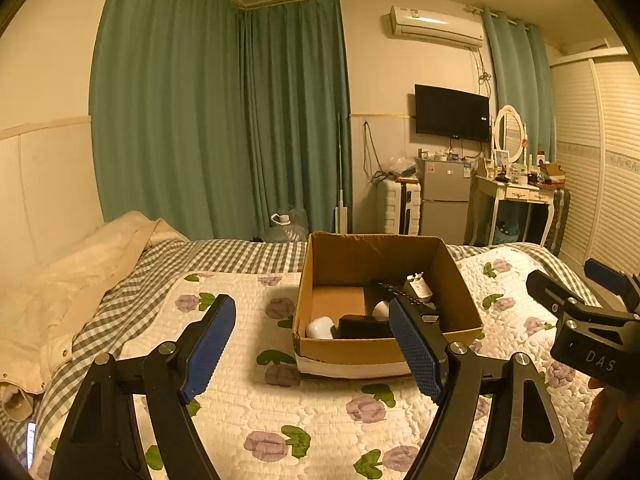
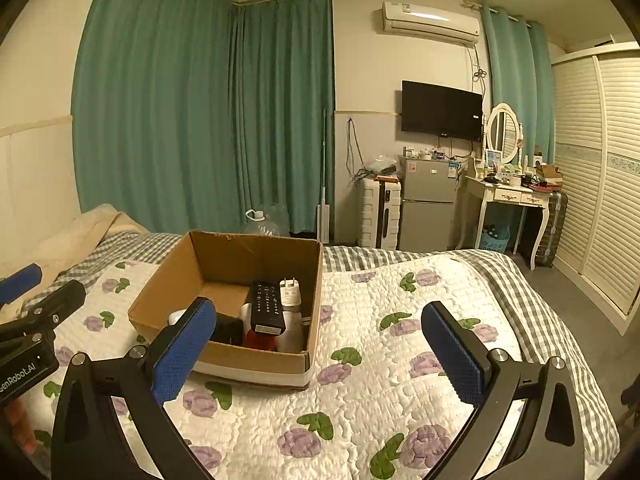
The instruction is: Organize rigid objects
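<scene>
Left gripper [image 1: 312, 344]: spread wide, dimpled blue pads
Right gripper [image 2: 320, 350]: spread, holding nothing
Cardboard box [image 2: 256, 356]: square, holds slab-shaped black remote [image 2: 266, 306]
Quilt [image 2: 380, 400]: puffy, floral

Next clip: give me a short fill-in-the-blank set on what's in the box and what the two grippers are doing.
1. The black remote control lies inside the ____ box.
2. The box sits on a quilt printed with purple ____.
3. The left gripper and the right gripper are both ____ and hold nothing.
4. The white charger plug rests ____ the box.

Missing words: cardboard; flowers; open; inside
</scene>
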Motion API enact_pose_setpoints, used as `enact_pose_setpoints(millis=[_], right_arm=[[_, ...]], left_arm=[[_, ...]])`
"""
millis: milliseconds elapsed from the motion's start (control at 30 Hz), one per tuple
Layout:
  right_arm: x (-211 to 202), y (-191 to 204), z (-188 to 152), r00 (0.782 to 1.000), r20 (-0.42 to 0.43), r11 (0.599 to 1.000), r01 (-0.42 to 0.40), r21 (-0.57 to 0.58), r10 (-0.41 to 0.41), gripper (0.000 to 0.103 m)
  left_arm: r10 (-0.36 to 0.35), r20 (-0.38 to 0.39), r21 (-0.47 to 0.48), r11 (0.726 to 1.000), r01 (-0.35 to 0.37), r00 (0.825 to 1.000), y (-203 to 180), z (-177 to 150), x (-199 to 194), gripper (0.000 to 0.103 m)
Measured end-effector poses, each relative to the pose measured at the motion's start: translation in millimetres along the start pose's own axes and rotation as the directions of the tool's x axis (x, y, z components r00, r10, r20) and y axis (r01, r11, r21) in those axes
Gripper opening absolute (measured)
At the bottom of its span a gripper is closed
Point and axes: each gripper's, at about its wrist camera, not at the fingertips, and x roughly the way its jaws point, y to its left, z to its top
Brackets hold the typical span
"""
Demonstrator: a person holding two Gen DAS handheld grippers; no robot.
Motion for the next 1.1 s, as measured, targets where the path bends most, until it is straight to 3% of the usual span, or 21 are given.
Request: enact_pose_setpoints(millis=[1100], right_arm=[[-2,10,-2,1.0,0.0,0.999,0.019,-0.05,-0.019,0.103]], left_arm=[[0.015,-0.012,-0.005,1.0,-0.015,1.0,0,-3,2,0.082]])
